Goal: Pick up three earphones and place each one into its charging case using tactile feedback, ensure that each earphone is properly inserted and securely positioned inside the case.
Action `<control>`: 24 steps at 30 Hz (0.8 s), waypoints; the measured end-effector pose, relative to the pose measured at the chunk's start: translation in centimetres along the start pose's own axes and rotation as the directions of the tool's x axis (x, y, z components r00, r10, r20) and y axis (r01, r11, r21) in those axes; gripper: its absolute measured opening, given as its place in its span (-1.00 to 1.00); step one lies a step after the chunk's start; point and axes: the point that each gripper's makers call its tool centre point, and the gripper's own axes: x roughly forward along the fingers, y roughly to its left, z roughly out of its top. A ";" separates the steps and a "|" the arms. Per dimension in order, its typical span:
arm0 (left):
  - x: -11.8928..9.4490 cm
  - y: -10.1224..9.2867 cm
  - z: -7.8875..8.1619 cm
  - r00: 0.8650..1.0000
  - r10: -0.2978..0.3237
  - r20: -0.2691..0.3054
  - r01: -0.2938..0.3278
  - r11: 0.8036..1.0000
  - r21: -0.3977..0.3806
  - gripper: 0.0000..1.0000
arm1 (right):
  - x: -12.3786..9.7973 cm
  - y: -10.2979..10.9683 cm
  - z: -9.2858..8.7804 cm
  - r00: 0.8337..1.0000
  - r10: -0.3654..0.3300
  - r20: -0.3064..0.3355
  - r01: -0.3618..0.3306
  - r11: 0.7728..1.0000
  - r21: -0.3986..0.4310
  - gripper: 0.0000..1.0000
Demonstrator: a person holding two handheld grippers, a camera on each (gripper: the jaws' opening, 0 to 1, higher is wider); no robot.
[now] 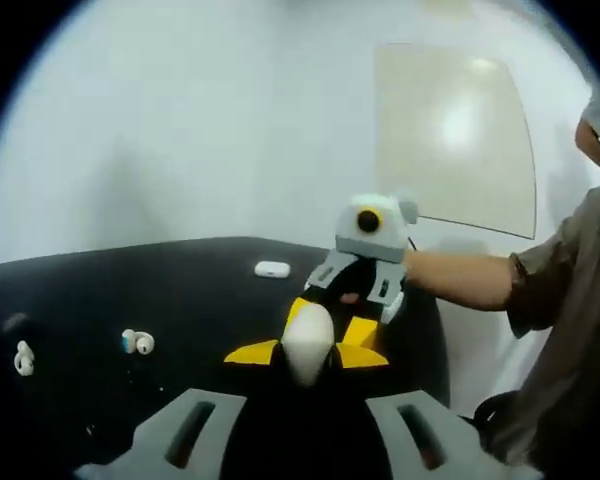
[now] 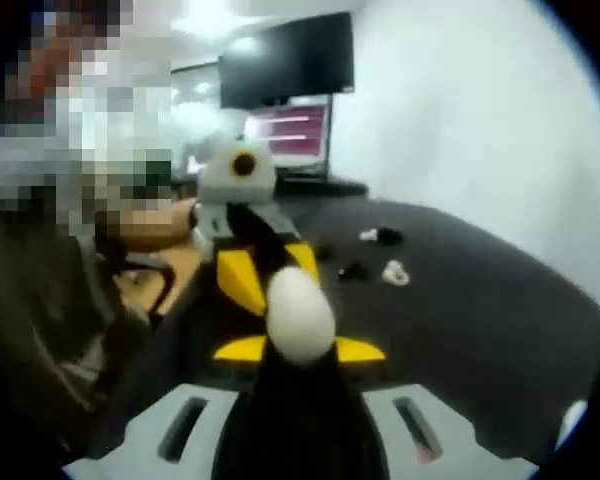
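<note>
Left gripper (image 1: 305, 405): in the left gripper view its grey jaws rise from the bottom, closed on a white rounded charging case (image 1: 308, 345).
Right gripper (image 2: 298, 400): in the right gripper view its jaws reach to the same white case; in the left gripper view this gripper (image 1: 365, 285) comes in from the right, held by a person's forearm (image 1: 460, 278). Whether it grips the case, an earphone or nothing, I cannot tell; the tips are hidden behind the case.
Charging case: held above the black table (image 1: 180, 290), between the two grippers, which face each other.
Earphones: two white earphones lie on the table at the left, one near the middle-left (image 1: 137, 342), one at the far left edge (image 1: 23, 358), well apart from the case.
Second case: a small white closed case (image 1: 272, 268) rests farther back on the table.
Step in hand: seemingly working an earphone into the held case, or steadying it for that; no earphone is clearly visible at the jaws.
Next move: press gently until the bud seats, feel for resistance, then go to an earphone on the table.
Risk: the smooth case may twist in the grip.
</note>
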 end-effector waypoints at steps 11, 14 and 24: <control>-0.6 -1.3 0.4 0.995 -0.093 -0.022 0.095 0.987 0.126 -0.39 | -0.5 1.1 -0.1 0.999 0.014 0.036 -0.012 0.999 -0.045 -0.59; -0.8 -1.1 1.0 0.994 -0.094 -0.052 0.102 0.979 0.175 -0.35 | -0.7 1.2 0.0 0.999 0.015 0.043 -0.013 0.999 -0.043 -0.59; -0.1 -0.1 0.3 0.967 -0.137 -0.215 0.182 0.962 0.205 -0.37 | -0.8 0.7 0.0 0.999 -0.001 0.048 0.004 0.998 -0.067 -0.59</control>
